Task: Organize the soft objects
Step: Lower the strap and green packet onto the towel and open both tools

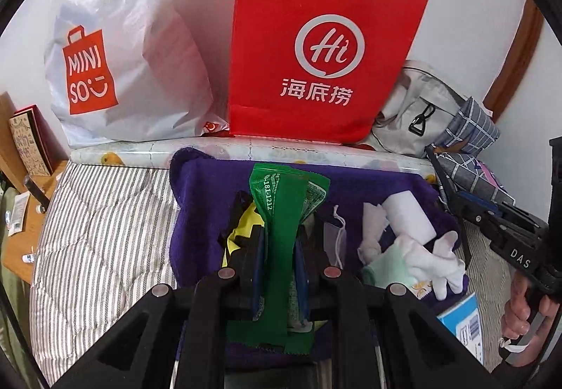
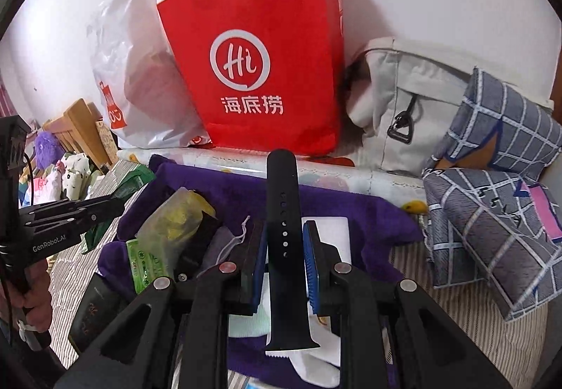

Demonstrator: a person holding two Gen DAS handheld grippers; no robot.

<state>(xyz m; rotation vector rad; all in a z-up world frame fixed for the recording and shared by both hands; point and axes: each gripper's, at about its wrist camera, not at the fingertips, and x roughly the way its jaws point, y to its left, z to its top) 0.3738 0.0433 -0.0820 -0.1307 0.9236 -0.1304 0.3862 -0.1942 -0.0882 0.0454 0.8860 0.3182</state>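
My left gripper [image 1: 279, 245] is shut on a green foil packet [image 1: 281, 210], held upright over a purple towel [image 1: 196, 185]. My right gripper [image 2: 282, 241] is shut on a black watch strap [image 2: 282, 206], also upright over the purple towel [image 2: 351, 206]. On the towel lie a white roll [image 1: 409, 213], white socks [image 1: 446, 262], a face mask [image 1: 335, 238] and a yellow item [image 1: 242, 227]. The right wrist view shows a yellow-green bagged item [image 2: 172, 224] and a white pad [image 2: 333, 234] there. Each gripper appears in the other's view: right [image 1: 491, 217], left [image 2: 70, 213].
A red paper bag [image 1: 316, 38] and a white Miniso plastic bag [image 1: 116, 48] stand against the wall behind the towel. A grey canvas bag [image 2: 404, 94] and checked pillows [image 2: 491, 213] lie right. Striped bedding [image 1: 102, 231] lies left; a wooden table [image 1: 21, 241] at far left.
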